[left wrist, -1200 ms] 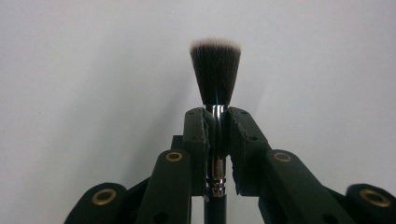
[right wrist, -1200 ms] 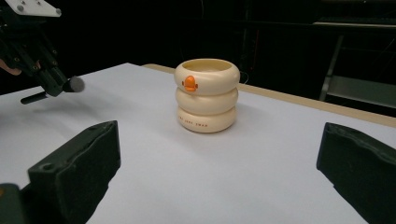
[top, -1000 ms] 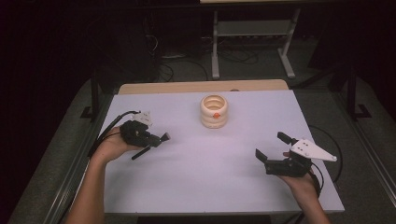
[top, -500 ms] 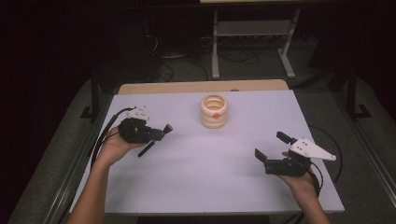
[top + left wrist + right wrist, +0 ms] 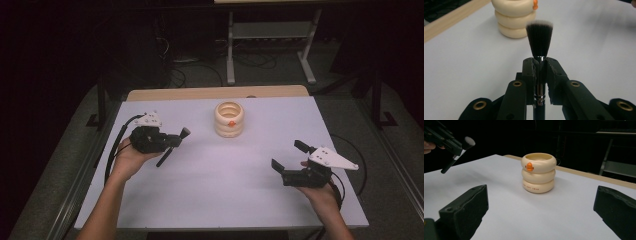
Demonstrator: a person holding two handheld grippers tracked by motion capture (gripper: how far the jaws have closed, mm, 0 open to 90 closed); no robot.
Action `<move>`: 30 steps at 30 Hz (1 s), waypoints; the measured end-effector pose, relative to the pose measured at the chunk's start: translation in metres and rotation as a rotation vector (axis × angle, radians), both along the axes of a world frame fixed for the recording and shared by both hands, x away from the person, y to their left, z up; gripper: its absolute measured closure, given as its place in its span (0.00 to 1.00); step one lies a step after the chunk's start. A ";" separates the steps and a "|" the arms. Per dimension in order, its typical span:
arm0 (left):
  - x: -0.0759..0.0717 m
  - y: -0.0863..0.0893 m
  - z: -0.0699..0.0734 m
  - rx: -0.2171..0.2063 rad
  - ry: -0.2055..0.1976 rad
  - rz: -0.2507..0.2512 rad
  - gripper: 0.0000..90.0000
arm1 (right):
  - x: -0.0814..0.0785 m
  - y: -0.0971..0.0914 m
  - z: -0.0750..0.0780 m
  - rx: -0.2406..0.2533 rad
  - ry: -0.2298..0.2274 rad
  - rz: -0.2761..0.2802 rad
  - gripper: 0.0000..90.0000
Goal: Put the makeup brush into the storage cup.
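Two grippers are in play. Left gripper is clamped tight on a brush, its pads pinching the metal ferrule just below the bristles; the handle runs back and down beneath the jaws. In the high view this gripper hangs clear of the surface at about 9 o'clock from the cup, bristles pointing toward the cup, handle slanting toward 7 o'clock. The left gripper view puts the bristle tip in line with the cup's lower rings, with a clear gap between them.

Right gripper sits at about 4 o'clock from the cup, well apart from it, jaws spread wide with nothing between them. Its own view looks straight at the cup between the two open pads.

Cup: cream, three stacked rings, open mouth up, small orange mark on the top ring; it stands upright near the far middle of the surface, untouched.

Step in hand, as judged: the brush has been picked up and is being carried toward the cup, presumably for placing inside it.

Next move calls for bringing the brush over the open mouth and tipping it so the handle end points down, then lowering before release. Risk: striking the rim could topple the cup; the free right gripper could steady it.
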State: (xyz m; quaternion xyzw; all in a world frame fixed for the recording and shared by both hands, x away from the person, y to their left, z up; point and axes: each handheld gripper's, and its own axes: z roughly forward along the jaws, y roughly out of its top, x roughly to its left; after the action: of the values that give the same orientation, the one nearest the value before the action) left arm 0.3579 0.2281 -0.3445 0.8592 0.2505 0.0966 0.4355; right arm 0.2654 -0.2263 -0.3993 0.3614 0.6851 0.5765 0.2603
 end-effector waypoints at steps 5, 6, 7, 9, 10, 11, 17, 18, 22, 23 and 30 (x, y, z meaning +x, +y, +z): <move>-0.006 -0.001 0.005 -0.037 -0.026 0.016 0.87 | 0.004 0.005 0.002 0.003 0.022 0.027 0.00; -0.006 -0.001 0.005 -0.042 -0.035 0.016 0.87 | 0.005 0.006 0.002 -0.005 0.022 0.036 0.00; -0.007 -0.001 0.007 -0.048 -0.041 0.018 0.87 | 0.006 0.008 0.003 -0.006 0.024 0.040 0.00; -0.009 -0.001 0.009 -0.064 -0.052 0.019 0.87 | 0.009 0.011 0.004 -0.011 0.025 0.056 0.00; -0.010 -0.001 0.009 -0.071 -0.055 0.024 0.87 | 0.010 0.013 0.005 -0.011 0.029 0.059 0.00; -0.011 -0.001 0.010 -0.074 -0.061 0.023 0.87 | 0.011 0.014 0.006 -0.011 0.028 0.066 0.00; -0.015 -0.002 0.014 -0.113 -0.080 0.014 0.87 | 0.018 0.023 0.009 -0.004 0.043 0.097 0.00; -0.015 -0.002 0.014 -0.119 -0.081 0.012 0.87 | 0.020 0.023 0.010 -0.008 0.039 0.106 0.00; -0.015 -0.004 0.017 -0.149 -0.094 0.011 0.87 | 0.025 0.028 0.012 0.001 0.040 0.128 0.00; -0.016 -0.004 0.018 -0.160 -0.098 0.010 0.87 | 0.026 0.029 0.013 0.005 0.042 0.130 0.00; -0.020 -0.006 0.020 -0.198 -0.122 0.004 0.87 | 0.033 0.037 0.018 0.011 0.028 0.151 0.00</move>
State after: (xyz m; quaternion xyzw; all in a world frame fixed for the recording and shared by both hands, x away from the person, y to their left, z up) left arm 0.3377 0.2220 -0.3242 0.8041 0.2335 0.1243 0.5324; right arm 0.2985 -0.1892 -0.3811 0.3182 0.7109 0.5929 0.2044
